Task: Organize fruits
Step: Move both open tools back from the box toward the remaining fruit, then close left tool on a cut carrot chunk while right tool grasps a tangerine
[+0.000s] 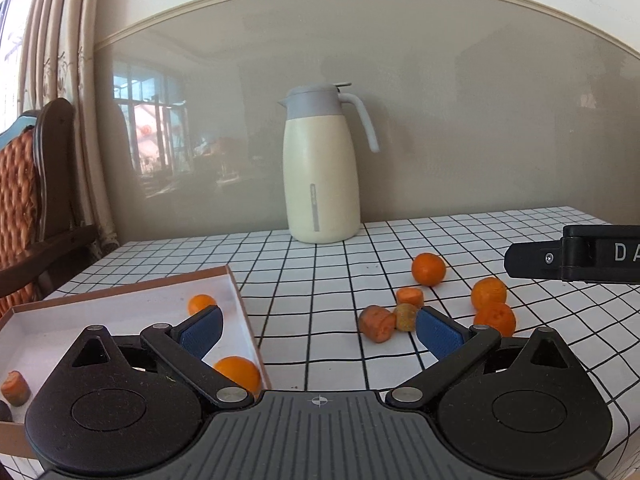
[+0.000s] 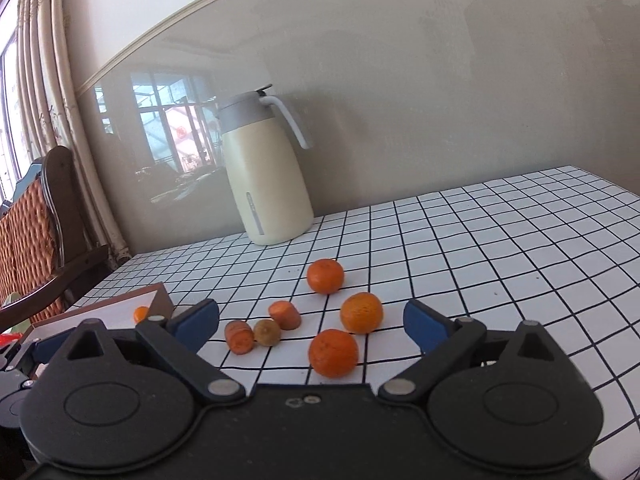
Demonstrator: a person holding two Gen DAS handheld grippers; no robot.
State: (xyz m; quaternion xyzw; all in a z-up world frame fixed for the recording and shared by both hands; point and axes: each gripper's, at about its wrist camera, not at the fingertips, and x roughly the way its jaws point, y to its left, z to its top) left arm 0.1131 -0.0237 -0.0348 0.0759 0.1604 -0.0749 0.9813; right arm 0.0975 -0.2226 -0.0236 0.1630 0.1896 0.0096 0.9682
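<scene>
Three tangerines lie on the checked tablecloth: a far one (image 2: 325, 276), a middle one (image 2: 361, 312) and a near one (image 2: 333, 353). Two carrot pieces (image 2: 284, 314) (image 2: 239, 337) and a small brown kiwi (image 2: 267, 332) lie beside them. A shallow white box (image 1: 100, 316) at the left holds two tangerines (image 1: 201, 303) (image 1: 238, 372) and a carrot piece (image 1: 15, 388). My left gripper (image 1: 318, 328) is open and empty, above the box's right edge. My right gripper (image 2: 310, 326) is open and empty, with the near tangerine between its fingers' line.
A cream thermos jug (image 1: 321, 168) stands at the table's back by the wall. A wicker chair (image 1: 24, 208) and curtains are at the left. The right gripper's black body (image 1: 576, 258) shows at the right edge of the left wrist view.
</scene>
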